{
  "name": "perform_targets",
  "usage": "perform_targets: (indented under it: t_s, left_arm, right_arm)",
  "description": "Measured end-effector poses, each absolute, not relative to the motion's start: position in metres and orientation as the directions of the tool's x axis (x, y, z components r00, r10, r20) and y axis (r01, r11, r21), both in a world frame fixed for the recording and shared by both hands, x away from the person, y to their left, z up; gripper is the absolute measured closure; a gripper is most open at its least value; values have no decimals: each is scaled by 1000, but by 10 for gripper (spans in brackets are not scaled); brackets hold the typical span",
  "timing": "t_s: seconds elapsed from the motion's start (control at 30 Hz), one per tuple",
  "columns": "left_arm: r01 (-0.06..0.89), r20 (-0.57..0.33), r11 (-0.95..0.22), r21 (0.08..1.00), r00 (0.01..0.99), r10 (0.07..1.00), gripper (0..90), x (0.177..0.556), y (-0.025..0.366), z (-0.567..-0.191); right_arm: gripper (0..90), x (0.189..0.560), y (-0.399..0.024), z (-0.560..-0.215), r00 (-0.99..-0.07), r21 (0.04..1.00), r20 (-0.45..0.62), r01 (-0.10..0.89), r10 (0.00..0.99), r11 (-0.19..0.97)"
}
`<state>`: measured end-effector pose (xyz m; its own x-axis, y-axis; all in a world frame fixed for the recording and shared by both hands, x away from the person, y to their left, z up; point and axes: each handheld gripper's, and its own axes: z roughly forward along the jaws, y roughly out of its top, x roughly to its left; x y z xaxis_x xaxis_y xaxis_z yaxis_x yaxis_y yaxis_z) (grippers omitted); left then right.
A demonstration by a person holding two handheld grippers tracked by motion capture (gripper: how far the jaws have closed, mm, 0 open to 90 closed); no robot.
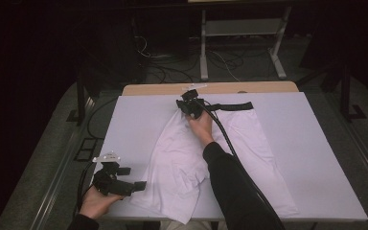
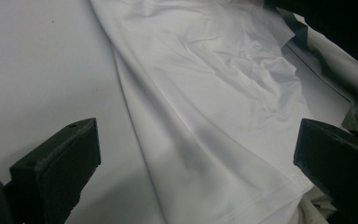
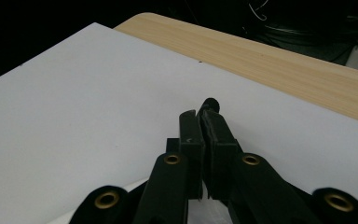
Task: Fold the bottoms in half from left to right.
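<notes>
The desk [image 1: 326, 158] carries a white sheet that covers nearly all of it, leaving a strip of bare wood [image 1: 268, 87] along the far edge. To the left of the garment the white surface lies open from front to back, and a wide open band runs down the right side too.

The left claw [image 1: 135, 178] hangs at the front left corner, held in the person's left hand [image 1: 95, 202], its jaws spread wide apart with nothing between them. In the left gripper view the jaws frame the hem [image 2: 256, 200] of the cloth, which lies just beyond them, not touching.

The white shorts [image 1: 182, 158] lie flat across the middle of the desk, lightly creased, the near leg edge reaching the front rim. A black waistband [image 1: 232, 106] runs along their far end (its right part lies flat and straight).

The right claw [image 1: 188, 106] sits at the waistband's left end, the right hand [image 1: 201, 125] behind it and a dark sleeve [image 1: 235, 187] crossing the cloth. In the right gripper view its jaws are pressed together on the black waistband edge [image 3: 209, 103], whose tip pokes out beyond them.
</notes>
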<state>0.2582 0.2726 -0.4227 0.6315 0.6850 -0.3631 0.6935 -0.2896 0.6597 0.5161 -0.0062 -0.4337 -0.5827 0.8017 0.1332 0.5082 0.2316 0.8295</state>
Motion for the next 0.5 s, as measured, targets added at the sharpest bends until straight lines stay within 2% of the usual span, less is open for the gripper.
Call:
perform_targets:
  t_s: [0.5]
  left_arm:
    - [733, -414, -280, 619, 608, 678, 78, 236, 284, -432]
  right_arm:
    - [858, 516, -13, -435, -571, 831, 151, 516, 807, 209]
